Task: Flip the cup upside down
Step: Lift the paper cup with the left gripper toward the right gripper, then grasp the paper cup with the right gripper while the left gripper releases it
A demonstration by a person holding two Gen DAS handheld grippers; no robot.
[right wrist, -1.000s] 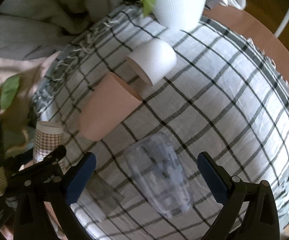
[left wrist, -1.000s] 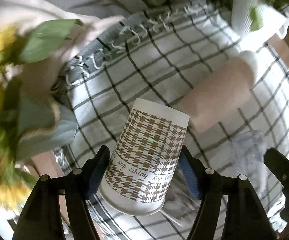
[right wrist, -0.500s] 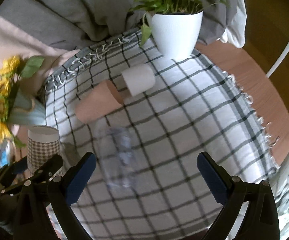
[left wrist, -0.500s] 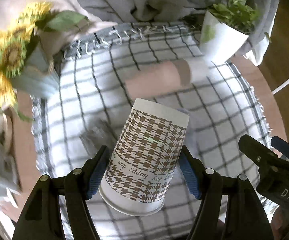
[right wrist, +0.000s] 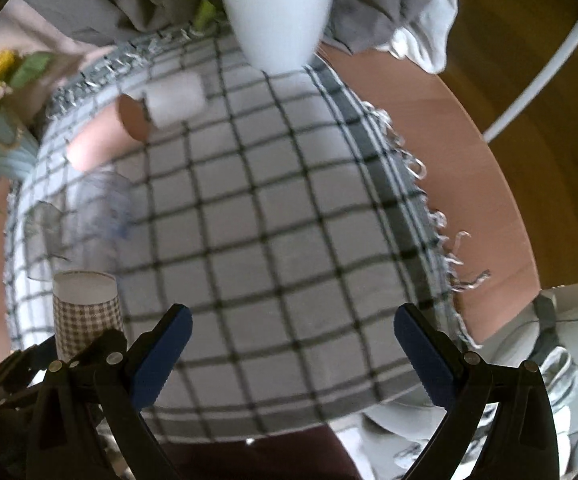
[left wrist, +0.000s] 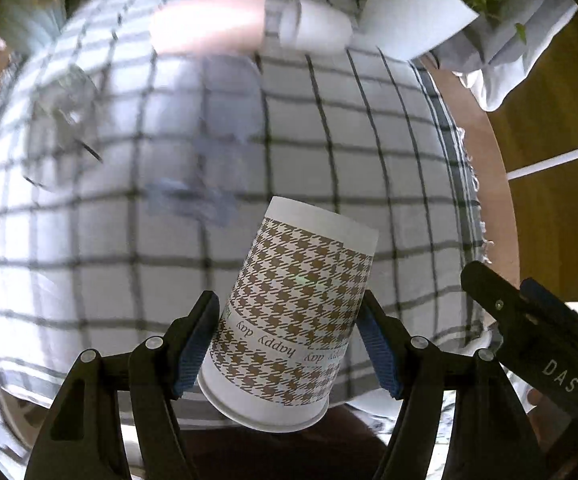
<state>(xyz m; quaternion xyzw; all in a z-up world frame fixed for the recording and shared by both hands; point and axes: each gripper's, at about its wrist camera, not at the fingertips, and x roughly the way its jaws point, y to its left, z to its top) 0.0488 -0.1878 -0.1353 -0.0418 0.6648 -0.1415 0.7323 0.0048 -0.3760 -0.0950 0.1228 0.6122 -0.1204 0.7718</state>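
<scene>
Gripping the houndstooth paper cup point(left wrist: 295, 316) in mid-air, the left gripper point(left wrist: 289, 340) is holding it over the near edge of the checked cloth point(left wrist: 329, 128).

Its blue-padded jaws are pressing both sides of the cup's lower wall, the cup leaning slightly with its "happy day" lettering reading inverted, exactly as half a second ago. The right gripper point(right wrist: 293, 344) is hanging beside it with jaws spread wide and nothing between them, unchanged. Beyond, the clear plastic cup point(left wrist: 205, 160) is lying on the cloth; the pink cup point(left wrist: 205, 24) and white cup point(left wrist: 313, 30) are lying end to end near the white plant pot point(right wrist: 277, 16). Since the earlier frames both views are sitting lower and closer to the worktop point(right wrist: 449, 128), blurred by motion.
</scene>
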